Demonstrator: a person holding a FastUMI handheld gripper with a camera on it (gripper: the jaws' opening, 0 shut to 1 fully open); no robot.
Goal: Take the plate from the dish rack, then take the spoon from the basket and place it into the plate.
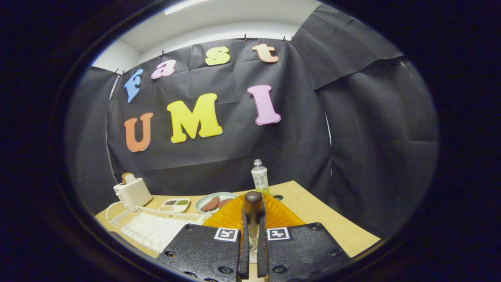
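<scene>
Gripper view: spoon (pixel 253 203) clamped between fingers (pixel 244 235) (orange plate (pixel 231 215) beyond).

Orange ribbed plate (pixel 231 215), dark brown spoon (pixel 253 203) handle, white wire dish rack (pixel 148 227), white toaster (pixel 133 192), pale green dish (pixel 203 200), light wood table (pixel 325 219).

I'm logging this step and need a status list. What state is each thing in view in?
Gripper: shut on the spoon.
Spoon: held upright between the fingers, dark rounded end up.
Orange plate: just beyond the fingers, behind the spoon.
Dish rack: white wire, no dishes visible in it.
Bottle: upright, capped.
Toaster: a slice sticking up from its slot.
Pale plate: holding brown food pieces.
</scene>
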